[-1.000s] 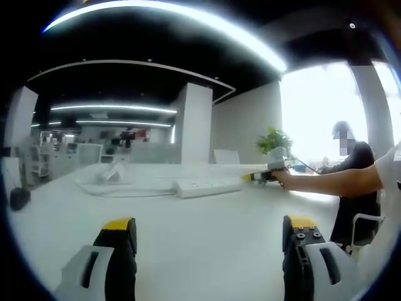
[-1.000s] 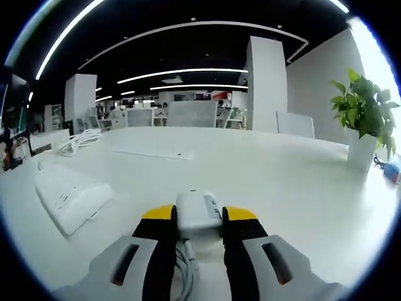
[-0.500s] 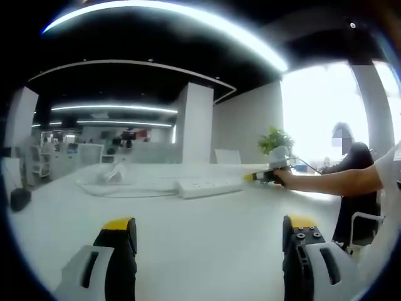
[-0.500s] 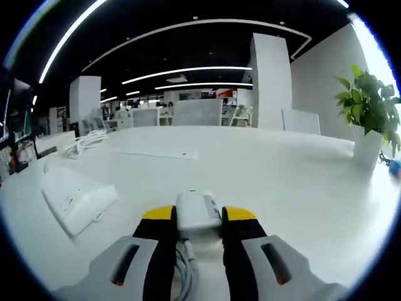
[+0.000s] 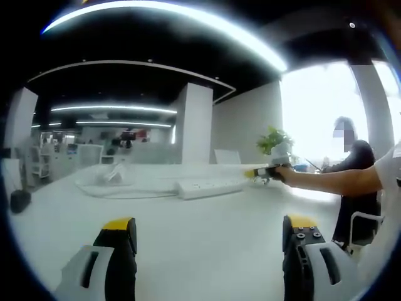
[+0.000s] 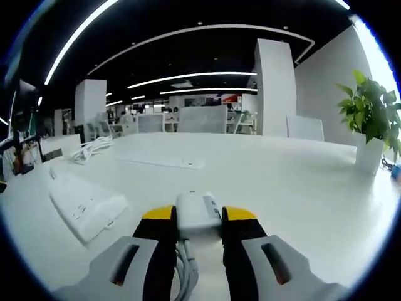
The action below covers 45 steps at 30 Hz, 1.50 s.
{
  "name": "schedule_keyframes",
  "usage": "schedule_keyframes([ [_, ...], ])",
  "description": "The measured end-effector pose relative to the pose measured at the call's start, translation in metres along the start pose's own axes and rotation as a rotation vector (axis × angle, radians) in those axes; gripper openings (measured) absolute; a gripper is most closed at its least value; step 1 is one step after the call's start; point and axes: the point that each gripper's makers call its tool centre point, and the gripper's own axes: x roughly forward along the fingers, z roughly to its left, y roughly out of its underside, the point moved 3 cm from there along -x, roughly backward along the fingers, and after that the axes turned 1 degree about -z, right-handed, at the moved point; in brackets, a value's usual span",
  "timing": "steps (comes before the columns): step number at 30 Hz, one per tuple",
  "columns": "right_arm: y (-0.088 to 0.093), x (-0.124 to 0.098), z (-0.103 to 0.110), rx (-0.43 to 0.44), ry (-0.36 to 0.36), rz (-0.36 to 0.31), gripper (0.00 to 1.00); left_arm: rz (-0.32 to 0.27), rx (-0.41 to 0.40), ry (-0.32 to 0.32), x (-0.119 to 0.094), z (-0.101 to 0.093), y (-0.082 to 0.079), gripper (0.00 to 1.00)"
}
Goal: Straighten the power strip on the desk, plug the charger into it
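Observation:
In the right gripper view my right gripper (image 6: 198, 216) is shut on a white charger (image 6: 198, 210), whose cable (image 6: 185, 263) hangs down between the jaws. The white power strip (image 6: 84, 201) lies flat on the desk to the charger's left, sockets up, a short gap away. In the left gripper view my left gripper (image 5: 205, 229) hangs open over the desk (image 5: 194, 244) with nothing between its jaws. Farther off, the power strip (image 5: 208, 185) lies across the desk, and the right gripper (image 5: 262, 172), held by a person's hand, hovers just past its right end.
A potted plant (image 6: 371, 122) stands on the desk at the right. A coil of white cable (image 6: 91, 149) lies beyond the strip's far end. A flat white sheet (image 6: 160, 160) lies mid-desk. A person in dark clothes (image 5: 352, 182) sits at the right. A dark object (image 5: 19, 199) sits at the left edge.
The right gripper has risen slightly with the charger and shifted toward the power strip, which now sits closer to the charger in the right gripper view. The left gripper has stayed still.

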Motion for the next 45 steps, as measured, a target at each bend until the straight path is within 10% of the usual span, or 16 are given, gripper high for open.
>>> schedule_keyframes([
  [45, -0.063, -0.034, 0.021, -0.054, -0.103, -0.121, 0.26, -0.011, -0.009, 0.003, 0.001, 0.0, 0.003, 0.99],
])
